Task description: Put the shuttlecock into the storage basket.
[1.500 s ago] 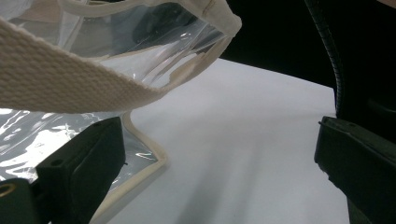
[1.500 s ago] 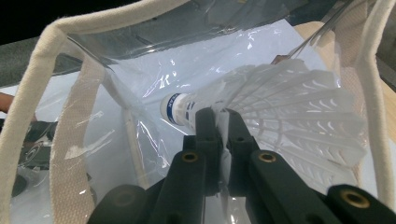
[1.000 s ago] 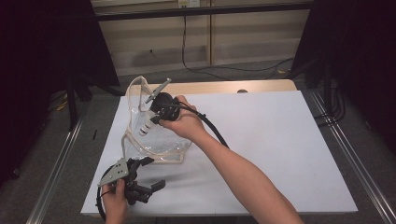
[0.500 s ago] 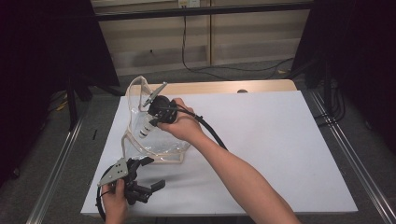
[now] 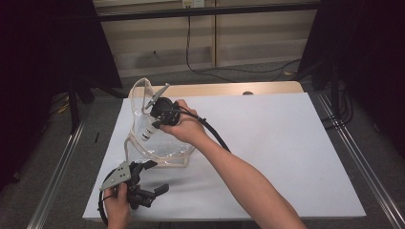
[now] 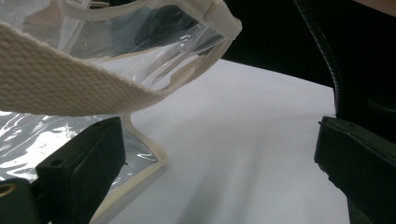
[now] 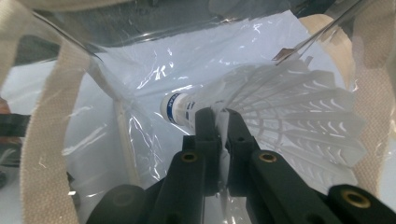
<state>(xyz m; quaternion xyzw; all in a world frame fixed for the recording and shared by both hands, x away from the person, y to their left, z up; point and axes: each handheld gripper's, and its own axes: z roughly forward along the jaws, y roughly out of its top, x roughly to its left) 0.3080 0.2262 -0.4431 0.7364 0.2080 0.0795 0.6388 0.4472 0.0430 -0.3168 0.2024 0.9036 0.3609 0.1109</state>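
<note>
A clear plastic bag (image 5: 165,151) with cream webbing trim stands open on the white table top (image 5: 286,143). My right gripper (image 5: 154,125) reaches down into the bag's mouth. In the right gripper view its jaws (image 7: 217,116) are shut on the feather skirt of a white shuttlecock (image 7: 289,100) with a blue band at its cork, inside the bag. The shuttlecock (image 5: 148,132) shows through the plastic from above. My left gripper (image 5: 155,176) rests near the table's front left, open, just short of the bag's near corner (image 6: 154,158). A webbing handle (image 6: 70,84) hangs across its view.
The right gripper's black cable (image 5: 215,133) trails over the forearm. A wooden edge (image 5: 229,88) runs along the back of the table, and metal rails (image 5: 353,157) flank both sides. Bare white surface lies to the right of the bag.
</note>
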